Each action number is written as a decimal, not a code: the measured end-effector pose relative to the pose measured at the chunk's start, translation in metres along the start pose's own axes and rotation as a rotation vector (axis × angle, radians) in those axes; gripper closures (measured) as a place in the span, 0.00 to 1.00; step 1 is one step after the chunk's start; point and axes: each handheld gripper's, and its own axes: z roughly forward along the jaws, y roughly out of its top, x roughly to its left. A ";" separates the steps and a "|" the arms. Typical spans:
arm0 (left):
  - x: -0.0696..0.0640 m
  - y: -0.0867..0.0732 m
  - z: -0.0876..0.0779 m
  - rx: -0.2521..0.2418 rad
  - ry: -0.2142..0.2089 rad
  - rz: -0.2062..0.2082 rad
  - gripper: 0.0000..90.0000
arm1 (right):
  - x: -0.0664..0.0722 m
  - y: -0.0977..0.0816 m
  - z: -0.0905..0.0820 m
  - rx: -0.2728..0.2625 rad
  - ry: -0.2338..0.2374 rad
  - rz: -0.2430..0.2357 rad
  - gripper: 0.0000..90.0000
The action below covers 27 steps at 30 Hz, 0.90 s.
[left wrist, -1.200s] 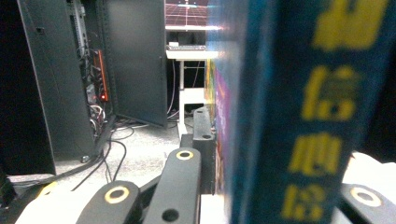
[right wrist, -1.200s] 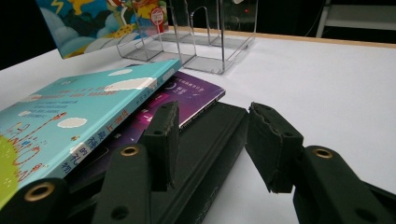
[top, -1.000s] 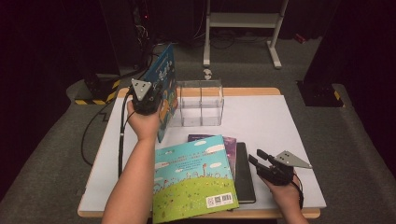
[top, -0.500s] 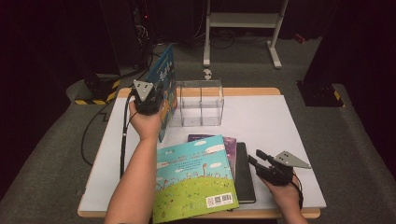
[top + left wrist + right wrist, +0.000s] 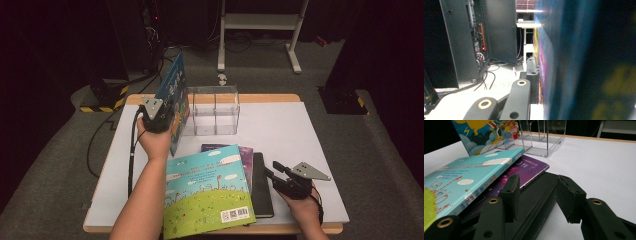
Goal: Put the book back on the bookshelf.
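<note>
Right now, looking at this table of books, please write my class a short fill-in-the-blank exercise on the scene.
1. The left gripper holds the blue book ____ on its edge.
2. The clear organiser stands to the book's ____.
3. The green book lies ____ the purple book.
4. The right gripper holds ____.

Missing words: upright; right; on top of; nothing

A lab; server rack (image 5: 471,42), loose cables (image 5: 107,135).

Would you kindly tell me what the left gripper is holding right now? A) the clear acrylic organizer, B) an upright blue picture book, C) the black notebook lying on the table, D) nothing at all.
B: the left gripper is shut on the upright blue picture book, which stands on edge beside the clear acrylic organizer.
</note>
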 end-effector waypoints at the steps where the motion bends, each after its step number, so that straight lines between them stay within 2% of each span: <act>1: 0.000 0.000 0.000 0.001 0.000 -0.002 0.90 | 0.000 0.000 0.000 0.000 0.000 -0.001 0.59; 6: 0.001 0.002 0.000 0.018 -0.002 0.000 0.90 | 0.001 -0.001 0.001 0.003 0.000 -0.002 0.59; 11: 0.004 0.004 -0.001 0.025 0.004 -0.018 0.89 | 0.001 -0.001 0.001 0.004 0.002 0.002 0.59; 19: 0.005 0.006 -0.005 0.042 0.002 -0.012 0.89 | 0.001 -0.001 0.001 0.006 0.002 0.001 0.59; 27: 0.003 0.005 -0.001 0.025 0.033 -0.014 0.90 | 0.002 -0.001 0.002 0.005 0.005 -0.001 0.59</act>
